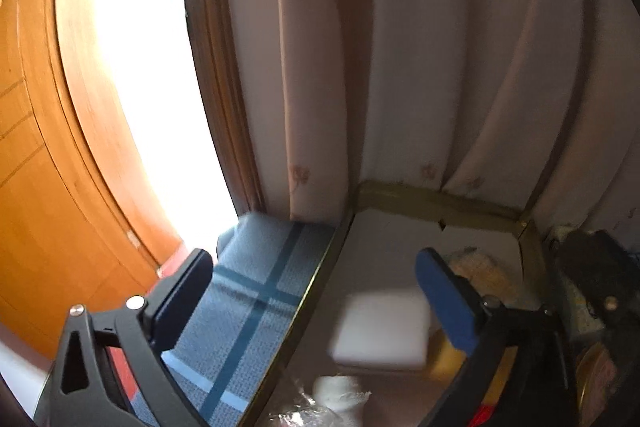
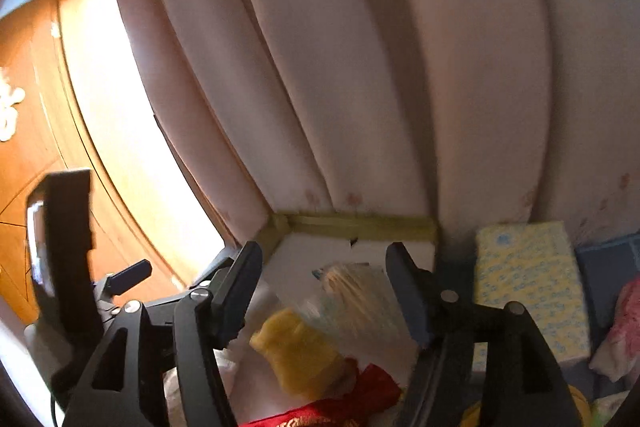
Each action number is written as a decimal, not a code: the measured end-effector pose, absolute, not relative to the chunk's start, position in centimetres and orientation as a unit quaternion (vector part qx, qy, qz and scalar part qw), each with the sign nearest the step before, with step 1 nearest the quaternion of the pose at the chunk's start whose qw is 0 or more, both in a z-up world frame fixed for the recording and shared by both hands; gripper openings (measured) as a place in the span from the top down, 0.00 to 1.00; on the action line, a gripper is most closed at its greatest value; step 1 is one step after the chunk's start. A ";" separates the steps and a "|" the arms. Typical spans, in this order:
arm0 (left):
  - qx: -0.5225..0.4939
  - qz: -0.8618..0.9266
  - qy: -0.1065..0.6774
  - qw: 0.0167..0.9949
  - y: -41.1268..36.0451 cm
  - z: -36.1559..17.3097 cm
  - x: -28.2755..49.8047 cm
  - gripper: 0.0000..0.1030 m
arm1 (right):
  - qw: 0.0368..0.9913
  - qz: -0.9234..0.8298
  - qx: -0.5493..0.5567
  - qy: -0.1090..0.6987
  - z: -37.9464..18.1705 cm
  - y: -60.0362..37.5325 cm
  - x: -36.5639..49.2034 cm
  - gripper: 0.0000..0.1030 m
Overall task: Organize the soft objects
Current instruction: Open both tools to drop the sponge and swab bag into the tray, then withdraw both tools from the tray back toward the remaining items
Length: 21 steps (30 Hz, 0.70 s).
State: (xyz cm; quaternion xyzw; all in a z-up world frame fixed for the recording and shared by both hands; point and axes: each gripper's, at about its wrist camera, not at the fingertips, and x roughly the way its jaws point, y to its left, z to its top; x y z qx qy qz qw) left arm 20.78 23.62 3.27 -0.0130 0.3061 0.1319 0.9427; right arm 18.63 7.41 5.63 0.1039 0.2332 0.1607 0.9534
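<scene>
Inside cardboard box (image 1: 460, 239), taped at rim with yellow-green tape, against pale pink curtain (image 1: 400, 67): white foam block (image 1: 380, 327) on floor of box, white rolled cloth (image 1: 340, 393) in front of it, yellow soft item (image 2: 296, 351) and crinkled clear packet (image 2: 356, 299) alongside. Left gripper (image 1: 312, 295) spread wide, nothing pressed between pads; one finger over blue plaid cloth (image 1: 248, 307) outside box, other over box interior. Right gripper (image 2: 324, 287) parted above yellow item and packet, no contact discernible. Beside box on right: yellow patterned tissue pack (image 2: 528, 287). Red fabric (image 2: 360, 403) at lower edge, blurred. Wooden door (image 1: 40, 187) at far left.
</scene>
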 end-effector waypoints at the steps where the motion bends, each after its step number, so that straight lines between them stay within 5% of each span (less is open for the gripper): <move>1: -0.014 0.135 0.292 0.947 23.5 3.5 20.2 0.00 | 0.959 0.156 0.101 0.215 5.9 7.1 17.8 0.30; 9: -0.011 0.147 0.178 0.973 21.7 4.9 15.8 0.00 | 0.990 0.060 0.098 0.077 5.9 4.2 11.2 0.18; 21: -0.043 0.163 0.123 0.978 21.7 4.7 12.8 0.00 | 0.997 0.017 0.049 0.060 4.3 2.4 8.3 0.17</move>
